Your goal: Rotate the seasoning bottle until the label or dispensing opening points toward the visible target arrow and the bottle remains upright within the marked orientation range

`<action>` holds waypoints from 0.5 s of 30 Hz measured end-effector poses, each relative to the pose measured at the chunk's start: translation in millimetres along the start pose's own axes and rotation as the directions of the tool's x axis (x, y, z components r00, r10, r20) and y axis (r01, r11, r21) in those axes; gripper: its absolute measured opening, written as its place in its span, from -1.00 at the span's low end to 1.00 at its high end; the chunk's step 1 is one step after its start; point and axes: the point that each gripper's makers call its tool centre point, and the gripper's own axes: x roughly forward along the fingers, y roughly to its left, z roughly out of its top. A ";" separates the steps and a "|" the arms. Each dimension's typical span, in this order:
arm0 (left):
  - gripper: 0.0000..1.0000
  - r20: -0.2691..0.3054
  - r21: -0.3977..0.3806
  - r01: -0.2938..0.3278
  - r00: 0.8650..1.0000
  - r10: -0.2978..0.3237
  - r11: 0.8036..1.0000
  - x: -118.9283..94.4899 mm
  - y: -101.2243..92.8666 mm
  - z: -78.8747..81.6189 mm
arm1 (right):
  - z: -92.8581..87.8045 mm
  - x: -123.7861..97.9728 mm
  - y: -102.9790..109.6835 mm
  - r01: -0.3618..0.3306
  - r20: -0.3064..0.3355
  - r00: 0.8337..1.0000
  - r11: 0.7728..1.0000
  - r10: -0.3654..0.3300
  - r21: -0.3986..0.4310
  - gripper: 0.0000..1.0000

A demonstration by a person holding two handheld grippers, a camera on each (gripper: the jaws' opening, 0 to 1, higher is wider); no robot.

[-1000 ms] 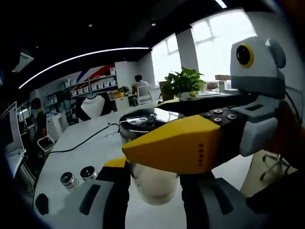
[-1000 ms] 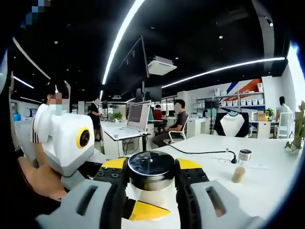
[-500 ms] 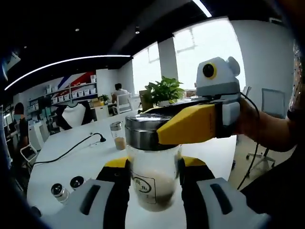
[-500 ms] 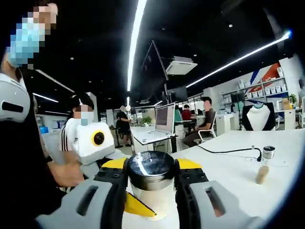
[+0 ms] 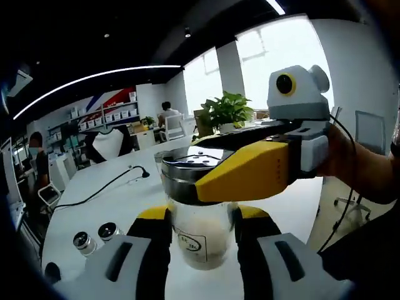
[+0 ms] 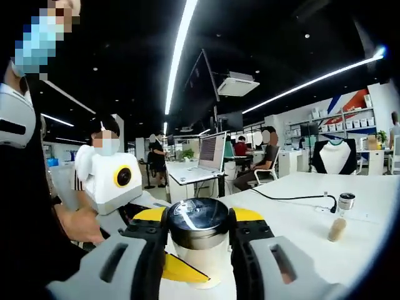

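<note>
A glass seasoning bottle with pale powder and a steel lid stands upright over the white table. Its small label faces the left gripper view. My left gripper is shut on the glass body, one jaw on each side. My right gripper reaches in from the right, a yellow jaw lying across the lid. In the right gripper view the dark lid top sits between the jaws of my right gripper, which is shut on it. The left gripper shows below and to the left.
Two small capped bottles lie on the table to the left, and a black cable runs across it. Another small seasoning bottle stands at the right. A person's hand holds the left gripper. A potted plant stands behind.
Both cameras have shifted with the hands. A second ago the right gripper's yellow jaw hid most of the bottle; now the lid and label show. Both grips are unchanged.
</note>
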 end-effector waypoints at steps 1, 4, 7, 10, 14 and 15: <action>-0.17 -0.003 -0.004 -0.010 1.000 0.010 1.000 1.4 -0.6 -0.9 | -0.8 2.0 -0.8 0.043 0.005 0.999 0.999 -0.043 0.008 -0.26; -0.17 -0.006 -0.022 -0.034 0.999 0.034 0.999 2.3 0.0 -1.6 | -1.0 5.4 -3.5 0.125 0.011 0.992 0.992 -0.125 0.011 -0.25; -0.17 -0.001 -0.020 -0.039 0.999 0.039 0.999 0.8 1.8 -0.3 | 1.1 7.1 -1.5 0.110 0.014 0.994 0.994 -0.110 -0.002 -0.25; -0.17 0.010 0.015 -0.024 1.000 0.024 1.000 -3.0 1.4 -0.1 | 0.4 6.5 2.4 0.044 -0.015 0.999 0.999 -0.044 -0.002 -0.27; -0.18 0.037 0.016 0.043 0.998 -0.044 0.999 -5.5 -2.4 3.0 | 0.8 3.7 8.5 -0.054 -0.040 0.998 0.997 0.052 -0.054 -0.27; -0.18 0.046 0.019 0.076 0.996 -0.077 0.997 -5.7 -5.6 4.0 | 0.7 1.7 9.7 -0.091 -0.049 0.995 0.995 0.089 -0.048 -0.28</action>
